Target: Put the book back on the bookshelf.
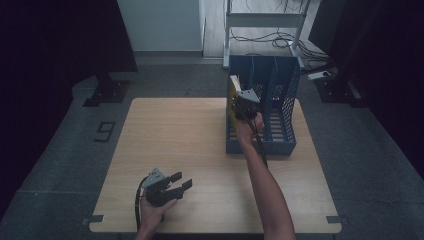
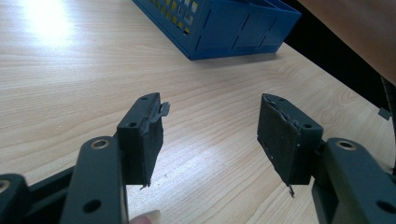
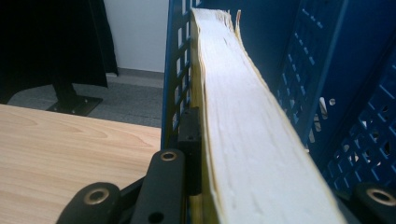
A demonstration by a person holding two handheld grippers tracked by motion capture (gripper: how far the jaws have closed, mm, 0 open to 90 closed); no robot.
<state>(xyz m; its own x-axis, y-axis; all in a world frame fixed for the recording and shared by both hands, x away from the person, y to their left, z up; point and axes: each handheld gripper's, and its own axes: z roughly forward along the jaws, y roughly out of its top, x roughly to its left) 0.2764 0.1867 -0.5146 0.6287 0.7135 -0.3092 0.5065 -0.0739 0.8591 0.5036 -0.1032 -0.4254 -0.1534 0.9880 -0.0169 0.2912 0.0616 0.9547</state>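
While the right hand-held gripper (image 1: 243, 101) pinches a book (image 3: 252, 140) in the blue file rack (image 1: 280, 145) | left hand-held gripper (image 1: 181, 184) spread over the counter (image 1: 200, 150)

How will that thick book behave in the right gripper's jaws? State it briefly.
Probably heavy: the book shows a thick block of pages. Likely stiff, since the right gripper clamps it edgewise without sagging. It may tip, standing upright on edge in the blue file rack.

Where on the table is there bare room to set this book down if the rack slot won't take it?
The widest bare wood lies left of the blue file rack, from the table far edge down to the left gripper. A narrower strip runs along the near edge, right of the forearm. It is crowded at the rack, where the right gripper holds the book in the leftmost slot.
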